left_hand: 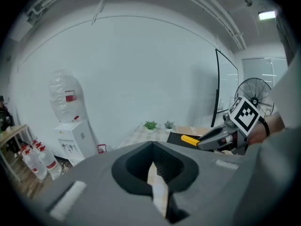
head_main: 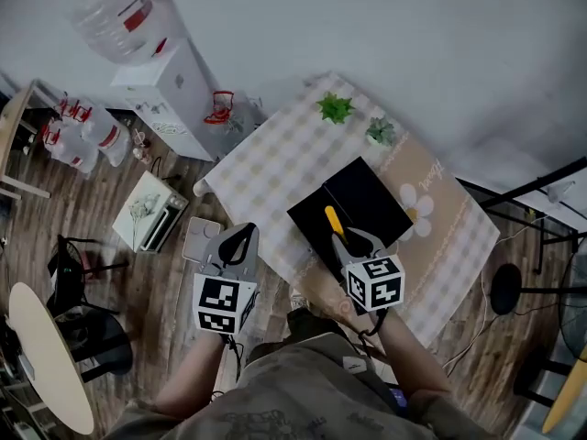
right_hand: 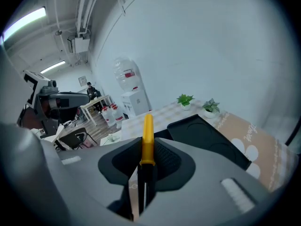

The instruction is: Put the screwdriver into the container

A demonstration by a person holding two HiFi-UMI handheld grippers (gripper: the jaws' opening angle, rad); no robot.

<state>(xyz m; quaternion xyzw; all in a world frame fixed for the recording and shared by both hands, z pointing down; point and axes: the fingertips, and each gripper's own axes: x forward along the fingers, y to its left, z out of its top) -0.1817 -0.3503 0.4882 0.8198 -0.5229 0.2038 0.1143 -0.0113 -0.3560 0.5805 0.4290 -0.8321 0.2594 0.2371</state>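
On the checked tablecloth (head_main: 275,154) lies a flat black container (head_main: 362,200), open toward me. My right gripper (head_main: 344,238) hovers over its near edge, shut on a screwdriver (head_main: 334,220) whose yellow handle points out ahead of the jaws. The right gripper view shows that handle (right_hand: 147,138) sticking up between the jaws, with the container (right_hand: 207,138) beyond and to the right. My left gripper (head_main: 241,236) hangs off the table's left corner above the floor, jaws together with nothing in them. From the left gripper (left_hand: 153,173) I see the right gripper (left_hand: 214,138), the screwdriver (left_hand: 190,140) and the container (left_hand: 178,137).
Two small potted plants (head_main: 336,108) (head_main: 381,132) stand at the table's far edge. A beige flower-print mat (head_main: 431,200) lies right of the container. A water dispenser (head_main: 170,99), a white box (head_main: 149,211) on the floor and a round table (head_main: 46,356) are to the left.
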